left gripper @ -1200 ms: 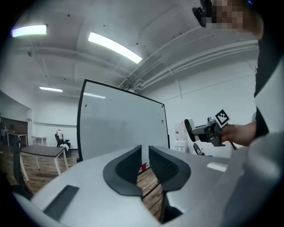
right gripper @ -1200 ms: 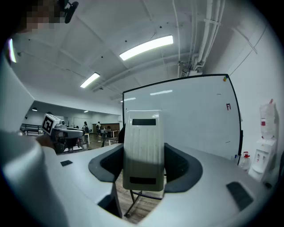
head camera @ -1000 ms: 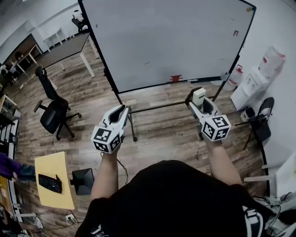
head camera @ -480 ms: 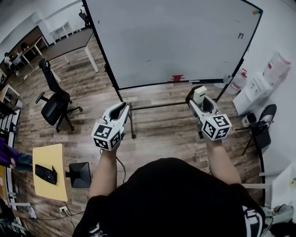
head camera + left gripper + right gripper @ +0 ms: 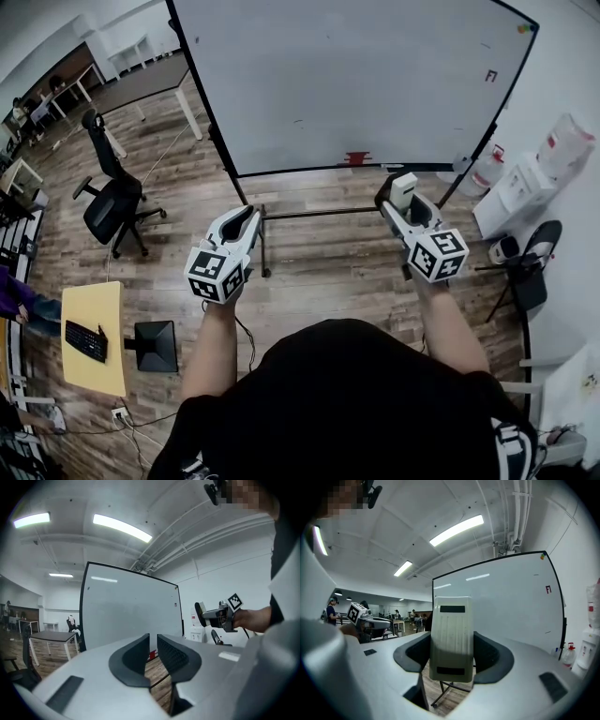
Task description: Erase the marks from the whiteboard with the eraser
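Right claw (image 5: 397,190) (image 5: 451,654): clamped on the eraser (image 5: 404,189) (image 5: 450,637), jaws pressed against its two long sides. Eraser upright between the jaws, pale ribbed back toward the right gripper view's camera, top end well past the jaw tips, lower end down in the gap. Held out in front of the body at the right, short of the whiteboard (image 5: 347,75) and not touching it; in the head view, just before the board's lower right corner.

Left claw (image 5: 246,221) (image 5: 153,649): jaws almost together, only a thin slit between, nothing in it. Held at the left, about level with the other claw, aimed toward the board's lower left part, apart from it.

On the whiteboard: a small red mark (image 5: 490,76) (image 5: 548,589) near the upper right edge, a few faint specks nearer the middle, a red item (image 5: 357,157) on the bottom rail. Board on a black stand over wood floor (image 5: 319,262). Off to the left, a black office chair (image 5: 112,202) and a yellow table (image 5: 103,314) with a keyboard (image 5: 84,340).
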{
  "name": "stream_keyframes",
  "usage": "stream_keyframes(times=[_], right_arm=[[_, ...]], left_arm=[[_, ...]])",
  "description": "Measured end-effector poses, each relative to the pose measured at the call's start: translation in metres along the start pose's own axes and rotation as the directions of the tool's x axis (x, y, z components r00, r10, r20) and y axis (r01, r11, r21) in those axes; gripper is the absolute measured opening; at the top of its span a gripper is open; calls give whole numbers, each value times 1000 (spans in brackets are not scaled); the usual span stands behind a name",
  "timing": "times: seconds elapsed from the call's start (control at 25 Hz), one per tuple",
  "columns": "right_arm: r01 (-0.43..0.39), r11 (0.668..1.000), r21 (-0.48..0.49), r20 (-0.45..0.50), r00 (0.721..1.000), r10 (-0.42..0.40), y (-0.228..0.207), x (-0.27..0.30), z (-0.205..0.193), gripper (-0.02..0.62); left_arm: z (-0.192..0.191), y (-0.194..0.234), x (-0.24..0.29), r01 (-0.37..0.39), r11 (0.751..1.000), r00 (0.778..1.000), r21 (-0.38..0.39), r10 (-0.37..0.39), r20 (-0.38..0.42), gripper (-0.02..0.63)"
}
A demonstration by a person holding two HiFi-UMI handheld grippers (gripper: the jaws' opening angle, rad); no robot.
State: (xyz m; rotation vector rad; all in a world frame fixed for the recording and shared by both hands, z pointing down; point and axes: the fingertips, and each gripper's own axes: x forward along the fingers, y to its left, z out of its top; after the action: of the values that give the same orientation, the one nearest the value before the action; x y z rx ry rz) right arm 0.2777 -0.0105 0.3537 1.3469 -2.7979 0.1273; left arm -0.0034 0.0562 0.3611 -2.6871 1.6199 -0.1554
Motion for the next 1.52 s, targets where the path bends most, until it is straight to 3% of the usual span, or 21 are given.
stream_keyframes(times=[0.6,1.52], right_arm=[[-28,999,17,-30,999,28,-14,-11,-18,250],[3,1000,4,-43,999,-3,-8,26,-22,250]], left_arm=[[-11,-26,2,-30,999,999,-16,30,-26,61],[-22,12,13,-28,999,998,-22,27,-49,61]])
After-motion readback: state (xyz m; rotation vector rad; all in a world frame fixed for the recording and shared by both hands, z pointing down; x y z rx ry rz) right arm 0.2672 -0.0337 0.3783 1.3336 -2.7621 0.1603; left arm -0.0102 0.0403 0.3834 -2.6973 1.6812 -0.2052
